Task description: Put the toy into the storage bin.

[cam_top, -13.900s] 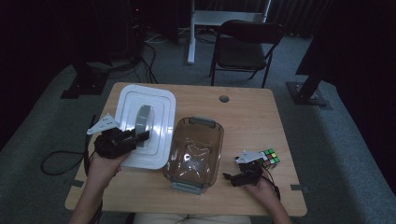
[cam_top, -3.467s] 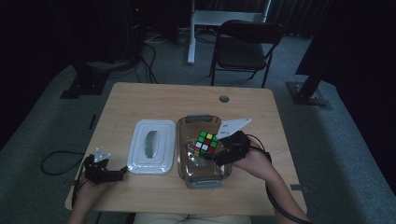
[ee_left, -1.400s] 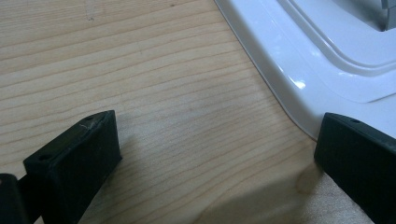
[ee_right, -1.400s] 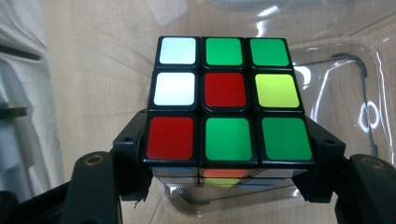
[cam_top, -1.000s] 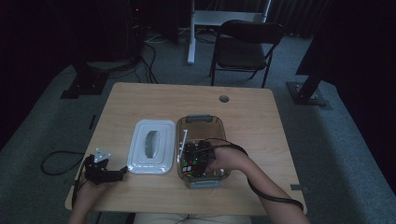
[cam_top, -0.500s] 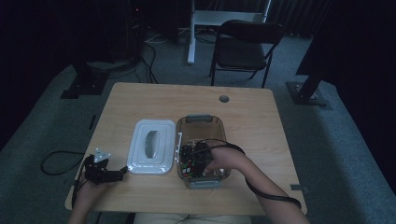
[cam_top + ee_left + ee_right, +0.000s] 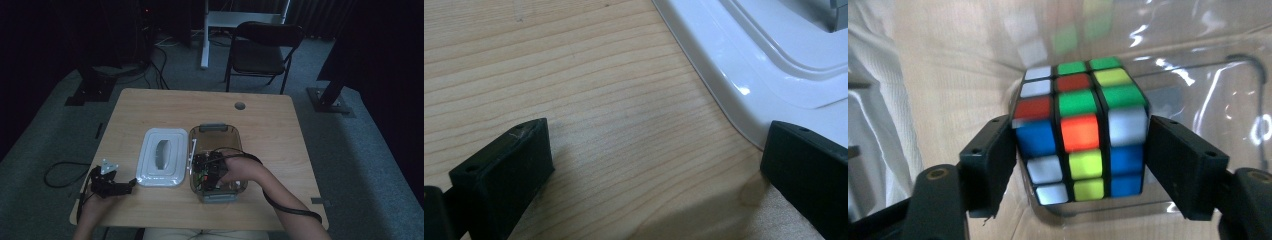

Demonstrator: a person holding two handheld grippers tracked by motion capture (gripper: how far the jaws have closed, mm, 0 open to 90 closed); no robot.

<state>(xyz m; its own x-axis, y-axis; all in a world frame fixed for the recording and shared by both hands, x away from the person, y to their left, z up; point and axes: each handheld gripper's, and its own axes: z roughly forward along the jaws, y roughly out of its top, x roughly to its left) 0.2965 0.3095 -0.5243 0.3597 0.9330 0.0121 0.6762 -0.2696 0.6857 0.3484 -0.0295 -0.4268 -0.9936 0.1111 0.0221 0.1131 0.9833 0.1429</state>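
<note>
A multicoloured puzzle cube (image 7: 1078, 135) sits inside a clear plastic container (image 7: 215, 128) on the wooden table. My right gripper (image 7: 1080, 150) reaches down into the container (image 7: 1198, 65), one black jaw on each side of the cube. Its jaws have just been opening and stand close beside the cube's faces without pressing on it. In the high view the cube (image 7: 206, 169) lies at the container's near end under my right hand. My left gripper (image 7: 127, 184) rests open at the table's near left, nothing between its jaws, beside the white lid (image 7: 774, 65).
The white lid (image 7: 162, 155) lies flat just left of the container. A round cable hole (image 7: 240, 106) is at the table's far side. A folding chair (image 7: 265, 45) stands beyond the table. Cables trail off the table's left edge.
My right hand has carried the cube from above the container down into its near end. Over the last second both hands have kept still. The left gripper stays by the lid.
</note>
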